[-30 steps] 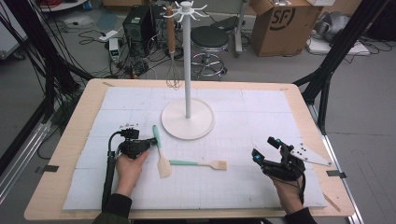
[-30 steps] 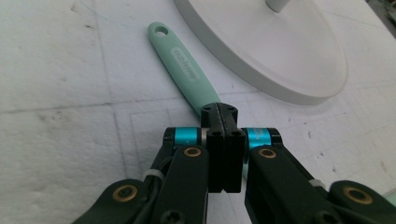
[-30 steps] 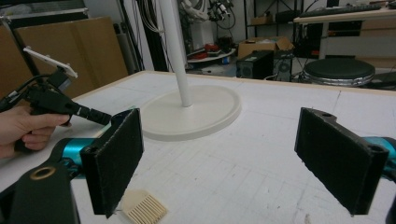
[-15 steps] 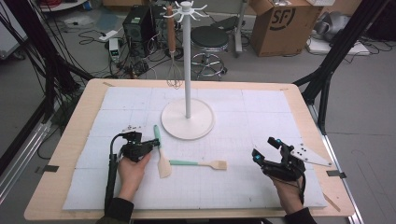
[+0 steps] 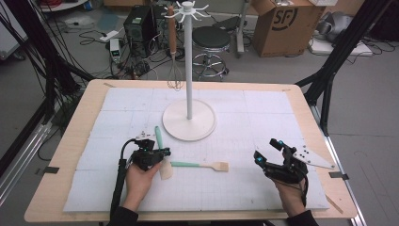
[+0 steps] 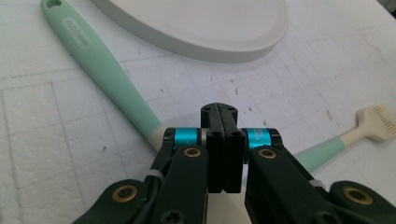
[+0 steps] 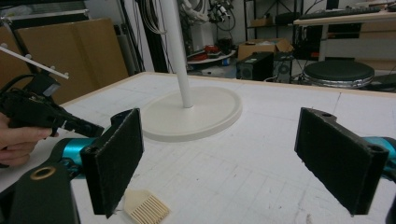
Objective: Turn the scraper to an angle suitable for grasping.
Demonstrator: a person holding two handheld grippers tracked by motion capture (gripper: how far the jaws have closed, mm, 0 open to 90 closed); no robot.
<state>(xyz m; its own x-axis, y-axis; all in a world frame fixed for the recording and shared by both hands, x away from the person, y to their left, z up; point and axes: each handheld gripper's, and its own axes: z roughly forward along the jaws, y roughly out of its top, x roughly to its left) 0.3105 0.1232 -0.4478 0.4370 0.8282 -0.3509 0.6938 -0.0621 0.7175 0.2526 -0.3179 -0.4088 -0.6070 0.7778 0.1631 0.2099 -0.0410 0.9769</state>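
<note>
The left gripper [image 5: 162, 153] sits just in front of the white rack base [image 5: 189, 120], on the person's side of it, with its jaws pressed flat together and nothing between them, as the left gripper view [image 6: 219, 122] shows plainly. It hovers right over the mint-handled spatula [image 5: 158, 140], which lies on the white foam mat [image 5: 235, 197] with its green handle reaching toward the rack base and its cream blade tucked under the gripper's body. In the left gripper view that handle [image 6: 100, 70] runs from the upper left down beneath the closed jaws, and the tips sit above it rather than around it.

A second utensil, the mint-handled slotted turner [image 5: 202, 165], lies crosswise just in front of the rack base, its cream comb-like head [image 6: 377, 122] pointing to the right of the left gripper.

The right gripper [image 5: 267, 151] rests well to the right of the rack base, jaws spread wide and empty [image 7: 219, 163]; the turner's head [image 7: 144, 206] lies near its left jaw.
</note>
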